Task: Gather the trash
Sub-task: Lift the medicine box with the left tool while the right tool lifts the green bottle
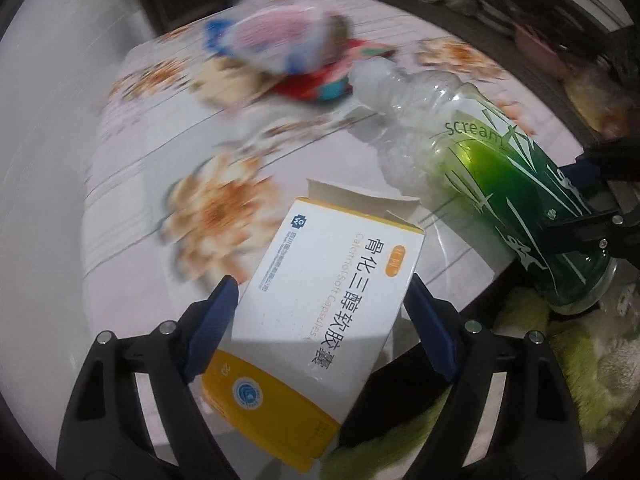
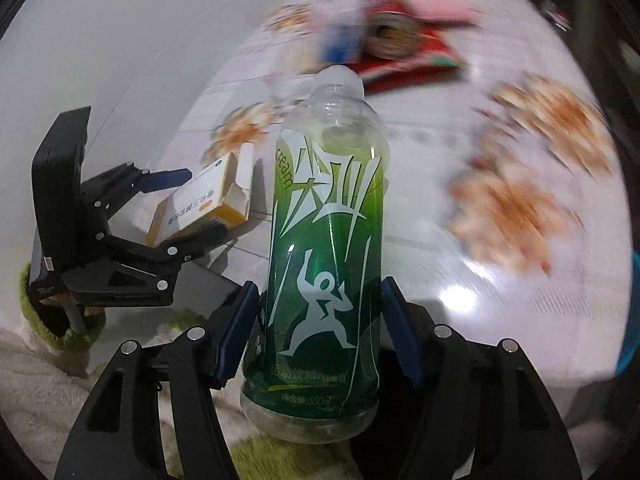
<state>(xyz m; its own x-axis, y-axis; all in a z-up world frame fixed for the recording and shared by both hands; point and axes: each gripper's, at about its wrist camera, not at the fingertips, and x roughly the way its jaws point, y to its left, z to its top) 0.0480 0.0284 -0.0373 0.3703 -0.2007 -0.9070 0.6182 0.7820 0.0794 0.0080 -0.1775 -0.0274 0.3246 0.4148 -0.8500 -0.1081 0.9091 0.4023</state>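
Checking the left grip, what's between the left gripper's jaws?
The white-and-yellow medicine box, end flap open, sits between the left gripper jaws; left wrist view.

Bottle clear glossy plastic; box matt cardboard; tablecloth smooth, shiny, floral-printed.

Dim, motion-blurred, fisheye-warped edges.
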